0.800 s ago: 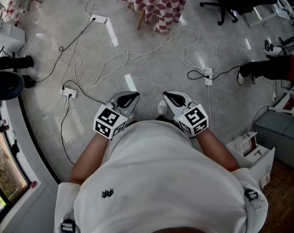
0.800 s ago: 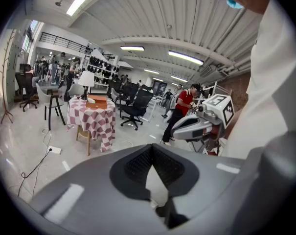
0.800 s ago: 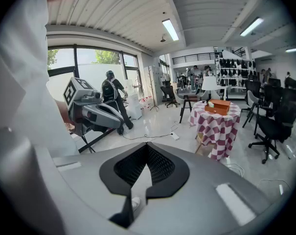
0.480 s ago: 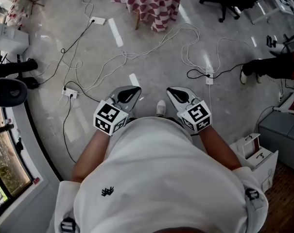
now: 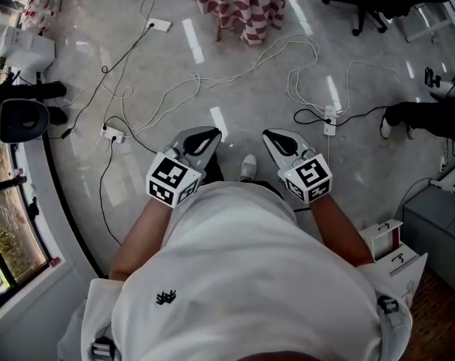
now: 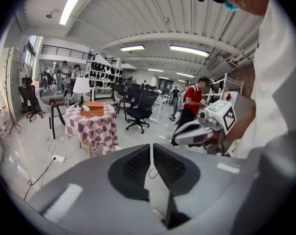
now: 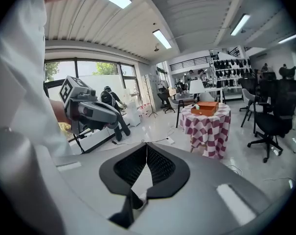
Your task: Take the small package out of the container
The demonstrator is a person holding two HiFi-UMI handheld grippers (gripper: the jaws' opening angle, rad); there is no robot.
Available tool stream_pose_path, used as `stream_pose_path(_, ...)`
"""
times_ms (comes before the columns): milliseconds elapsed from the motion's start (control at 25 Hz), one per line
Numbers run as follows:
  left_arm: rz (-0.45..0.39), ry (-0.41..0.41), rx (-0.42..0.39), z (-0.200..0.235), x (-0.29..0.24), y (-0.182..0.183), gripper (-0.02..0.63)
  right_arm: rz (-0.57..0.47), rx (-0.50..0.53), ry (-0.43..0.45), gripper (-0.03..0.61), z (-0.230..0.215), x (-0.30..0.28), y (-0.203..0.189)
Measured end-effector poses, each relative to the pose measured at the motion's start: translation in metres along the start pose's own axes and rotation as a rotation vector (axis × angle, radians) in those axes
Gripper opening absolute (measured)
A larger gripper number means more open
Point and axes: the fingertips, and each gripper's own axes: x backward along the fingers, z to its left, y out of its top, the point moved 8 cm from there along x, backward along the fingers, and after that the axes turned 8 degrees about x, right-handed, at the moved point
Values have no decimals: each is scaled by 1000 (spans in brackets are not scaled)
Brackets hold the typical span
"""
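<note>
1. Head view shows you standing on the floor with both grippers held close in front of your torso. The left gripper and right gripper both point toward the bench with the checked cloth, which stands well apart from you.
2. In the left gripper view its jaws sit almost together, with only a thin slit between the pads and nothing in it. In the right gripper view the jaw tips meet, and they are empty too.
3. The container is the orange-brown open box on top of the bench. A pale thing shows at its near end and may be the small package, but it is too small to tell.
4. Expect the package to be light, and likely a thin wrapper or card that gives under pressure. Close gently so you do not crush it.
5. A light box may slide or lift along with the package, so think about steadying its wall with your other gripper.
6. Take hold across the package's narrow side, on whichever part stands above the box rim. Lift straight up, clear of the walls.
7. Loose cables cross the floor between you and the bench, so mind them as you walk over.
</note>
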Motion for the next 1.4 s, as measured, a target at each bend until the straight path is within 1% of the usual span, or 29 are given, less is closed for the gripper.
stream_pose_path(120,-3,-8,11,20,-10,6,74,2,-5,6,2,-11,-18,4)
stream_pose_path(240,-10,-21,23,51,-25,19,74,16,-11,-6,0,-28,-41,15)
stream_pose_path(480,-35,-59,13,136,-54,70,74,47,-3,-63,0,-64,-98,63)
stream_pose_path(600,-29,-100,-10,176,-62,96,74,56,6,-88,0,-78,-133,89)
stream_pose_path(800,-12,-132,-35,241,-72,122,83,72,-6,-131,0,-93,-183,119)
stream_pose_path(920,-13,-125,-12,275,-80,133,84,82,2,-135,0,-99,-203,132)
stream_pose_path(1080,-22,-106,32,303,-97,148,89,84,0,-137,0,-119,-216,144)
stream_pose_path(1240,-26,-80,62,323,-130,167,99,59,-17,-146,0,-154,-223,149)
stream_pose_path(1400,-42,-30,81,345,-174,201,104,35,-12,-127,0,-205,-232,154)
